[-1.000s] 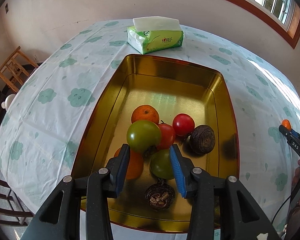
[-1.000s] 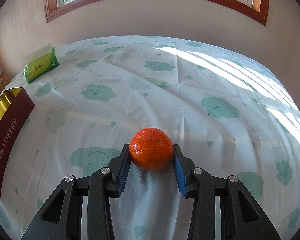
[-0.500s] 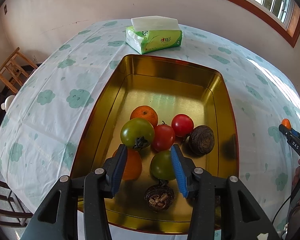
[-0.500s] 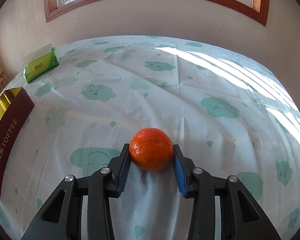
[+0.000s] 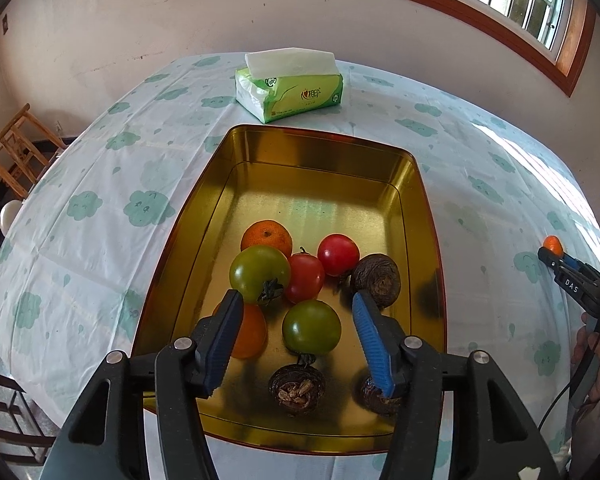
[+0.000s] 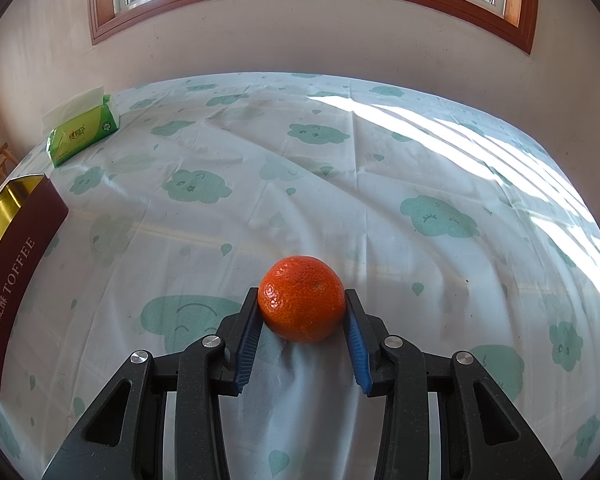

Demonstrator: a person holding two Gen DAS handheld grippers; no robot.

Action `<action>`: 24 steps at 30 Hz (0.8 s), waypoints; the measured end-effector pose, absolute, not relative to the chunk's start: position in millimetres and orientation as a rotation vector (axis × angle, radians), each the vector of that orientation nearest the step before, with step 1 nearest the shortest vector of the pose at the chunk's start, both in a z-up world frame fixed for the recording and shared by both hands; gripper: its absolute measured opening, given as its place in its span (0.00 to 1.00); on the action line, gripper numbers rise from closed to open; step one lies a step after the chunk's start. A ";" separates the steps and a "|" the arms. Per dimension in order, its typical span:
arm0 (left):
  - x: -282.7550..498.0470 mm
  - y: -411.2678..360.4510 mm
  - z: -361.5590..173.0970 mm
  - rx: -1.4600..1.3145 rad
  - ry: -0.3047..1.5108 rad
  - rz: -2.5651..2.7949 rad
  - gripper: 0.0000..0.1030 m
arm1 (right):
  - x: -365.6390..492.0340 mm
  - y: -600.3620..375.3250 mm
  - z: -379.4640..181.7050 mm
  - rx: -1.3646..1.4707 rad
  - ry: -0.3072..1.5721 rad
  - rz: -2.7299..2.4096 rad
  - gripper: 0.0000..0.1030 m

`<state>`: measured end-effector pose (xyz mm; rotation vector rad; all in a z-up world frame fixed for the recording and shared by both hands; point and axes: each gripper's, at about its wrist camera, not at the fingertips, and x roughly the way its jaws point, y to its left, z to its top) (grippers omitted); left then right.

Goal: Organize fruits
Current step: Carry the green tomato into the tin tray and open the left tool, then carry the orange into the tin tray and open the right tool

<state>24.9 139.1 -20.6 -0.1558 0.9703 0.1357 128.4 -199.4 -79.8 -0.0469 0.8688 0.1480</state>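
Observation:
A gold tin tray holds several fruits: a green tomato resting on the pile, another green tomato, two red tomatoes, oranges and dark brown water chestnuts. My left gripper is open and empty, just above the near fruits. My right gripper is shut on an orange mandarin low over the tablecloth. It also shows at the right of the left wrist view. The tray's maroon side shows at the far left of the right wrist view.
A green tissue pack lies beyond the tray, also in the right wrist view. The round table has a cloud-print cloth. A wooden chair stands off the table's left side.
My left gripper opened and let go of the green tomato, which now rests on the pile, then drew back. My right gripper and its mandarin have not moved.

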 end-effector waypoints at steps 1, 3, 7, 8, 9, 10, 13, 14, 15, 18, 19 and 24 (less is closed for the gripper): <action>22.6 139.4 -18.8 -0.159 0.963 0.131 0.54 | 127.9 -199.2 -78.8 -0.047 0.866 0.150 0.39; 19.0 141.2 -15.2 -0.169 0.952 0.126 0.56 | 126.4 -197.7 -74.8 -0.047 0.857 0.155 0.39; 11.3 146.1 -9.3 -0.186 0.938 0.133 0.58 | 121.0 -187.6 -61.1 -0.044 0.835 0.188 0.39; 9.2 148.0 -8.2 -0.190 0.936 0.139 0.58 | 118.8 -182.6 -56.6 -0.047 0.827 0.200 0.39; 6.9 150.0 -6.9 -0.195 0.932 0.145 0.58 | 116.3 -177.1 -52.1 -0.050 0.820 0.216 0.39; 4.6 152.6 -5.5 -0.199 0.928 0.152 0.58 | 113.3 -169.9 -47.2 -0.054 0.811 0.235 0.39; -2.9 160.5 -1.6 -0.205 0.916 0.181 0.59 | 103.7 -145.4 -32.6 -0.072 0.786 0.302 0.39; -5.4 162.7 -0.4 -0.204 0.913 0.190 0.60 | 100.1 -135.5 -28.1 -0.078 0.778 0.329 0.39; -7.6 165.0 0.4 -0.204 0.913 0.199 0.60 | 96.0 -124.7 -24.0 -0.084 0.771 0.357 0.39; -14.3 172.7 2.0 -0.207 0.911 0.216 0.60 | 83.9 -91.0 -14.0 -0.104 0.758 0.445 0.39; -16.8 174.7 2.1 -0.206 0.912 0.221 0.61 | 79.6 -79.5 -11.4 -0.111 0.753 0.474 0.39; -26.2 185.3 0.0 -0.198 0.918 0.255 0.62 | 58.4 -21.1 -3.6 -0.162 0.740 0.607 0.39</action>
